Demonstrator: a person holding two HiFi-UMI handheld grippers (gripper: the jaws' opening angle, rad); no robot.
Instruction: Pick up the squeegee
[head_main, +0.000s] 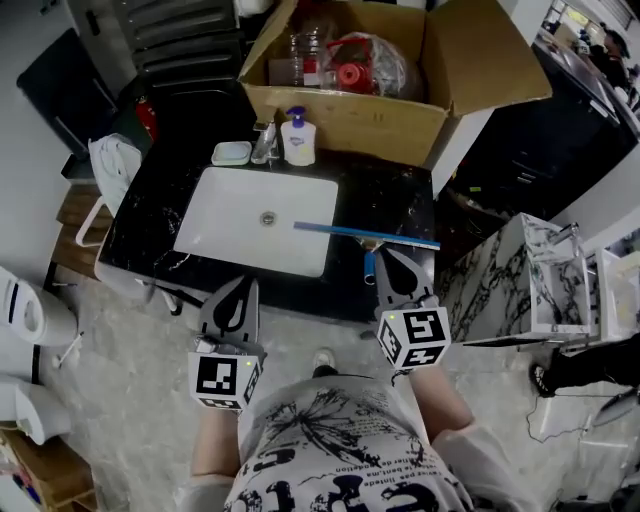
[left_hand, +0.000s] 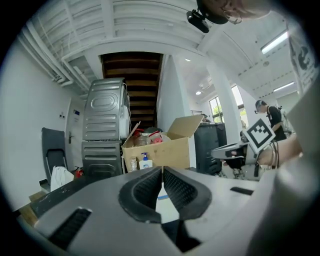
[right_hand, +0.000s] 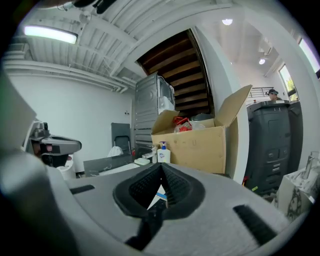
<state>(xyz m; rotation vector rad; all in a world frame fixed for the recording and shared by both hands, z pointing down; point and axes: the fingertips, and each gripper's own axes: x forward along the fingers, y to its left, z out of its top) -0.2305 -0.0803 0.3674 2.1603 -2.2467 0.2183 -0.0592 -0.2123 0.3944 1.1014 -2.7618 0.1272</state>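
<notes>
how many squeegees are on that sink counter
1. The blue squeegee lies with its blade across the right edge of the white sink onto the black counter, just ahead of the right gripper. Others could be hidden inside the cardboard box.

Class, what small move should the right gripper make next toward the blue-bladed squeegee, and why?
Probably open the right gripper: its jaws are shut and empty, near the long blue-bladed squeegee lying across the white rectangular sink's rim.

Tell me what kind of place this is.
Probably a washbasin mock-up in a workshop or test hall, not a real bathroom: white sink in a black marble counter, soap bottle at its back edge, open cardboard box of clutter behind.
</notes>
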